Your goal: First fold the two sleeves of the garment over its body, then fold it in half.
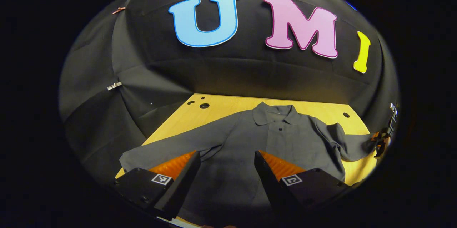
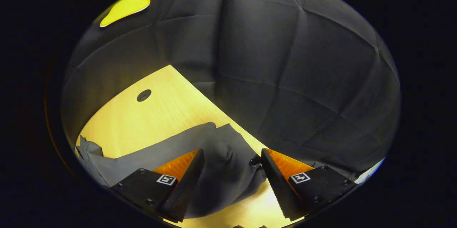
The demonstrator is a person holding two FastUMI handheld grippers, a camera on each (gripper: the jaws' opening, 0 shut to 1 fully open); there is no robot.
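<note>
In the left gripper view, the left gripper [image 1: 225, 165] is hovering with jaws apart over the shirt [image 1: 250, 138], spread flat on the table [image 1: 221, 105]. In the right gripper view, the right gripper [image 2: 232, 165] is straddling the sleeve [image 2: 217, 149], released, likely readying a pinch.

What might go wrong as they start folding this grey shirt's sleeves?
1. The right hand-held gripper is open around the cuff at the table edge; closing badly could grab one layer only, or snag the cuff button.
2. That sleeve is already rumpled, so it may fold over creased.
3. The left hand-held gripper hovers open over the shirt body; a pinch there would drag the cloth.
</note>
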